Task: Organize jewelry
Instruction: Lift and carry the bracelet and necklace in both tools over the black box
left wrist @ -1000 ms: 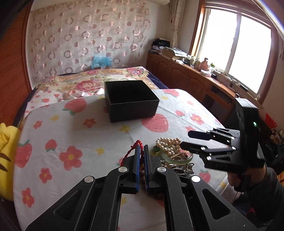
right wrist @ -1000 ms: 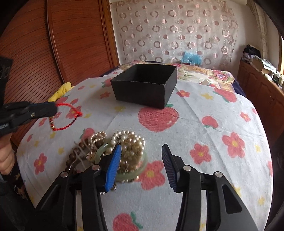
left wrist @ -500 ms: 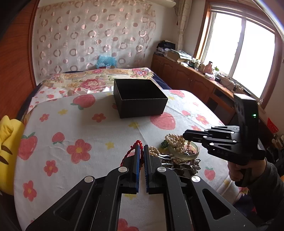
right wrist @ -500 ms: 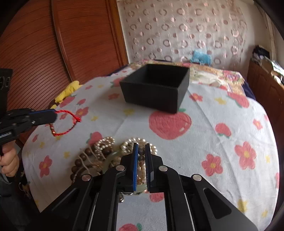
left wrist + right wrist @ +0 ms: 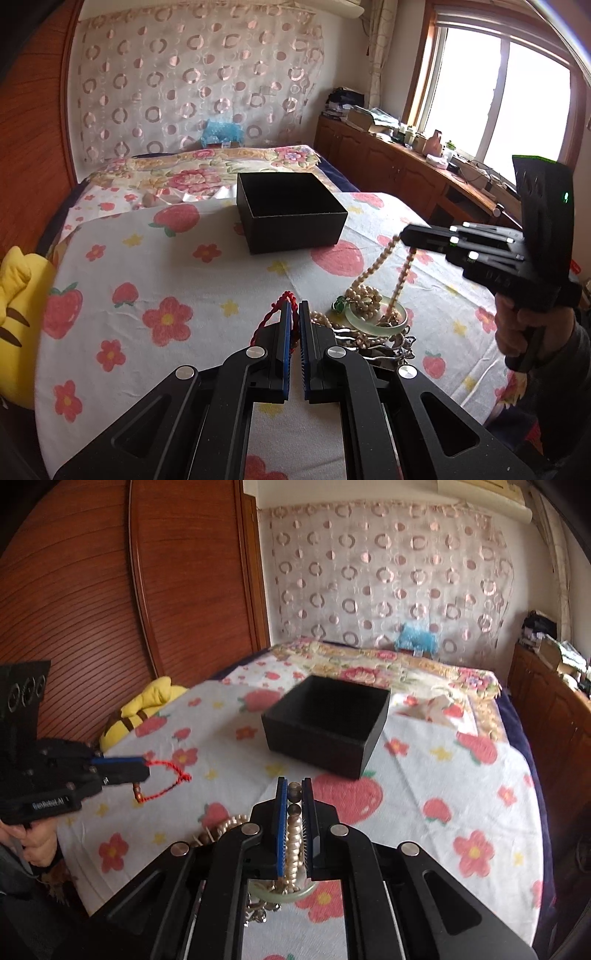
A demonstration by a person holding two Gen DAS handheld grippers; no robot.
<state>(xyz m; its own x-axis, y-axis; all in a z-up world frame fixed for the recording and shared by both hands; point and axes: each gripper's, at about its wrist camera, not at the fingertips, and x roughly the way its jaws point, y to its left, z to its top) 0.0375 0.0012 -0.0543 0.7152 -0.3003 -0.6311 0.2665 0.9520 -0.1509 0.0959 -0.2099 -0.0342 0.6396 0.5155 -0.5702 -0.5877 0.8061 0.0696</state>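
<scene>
An open black cardboard box (image 5: 291,212) sits far on the strawberry-print sheet (image 5: 147,280), nothing obstructing it. Nearer lies a jewelry heap with a pale green jade bangle (image 5: 376,321). Left gripper (image 5: 293,314) is clamped on a red cord bracelet (image 5: 168,781) — right gripper (image 5: 294,794), angled downward, pinches a pearl bead necklace (image 5: 380,266) dangling taut above the heap.
</scene>
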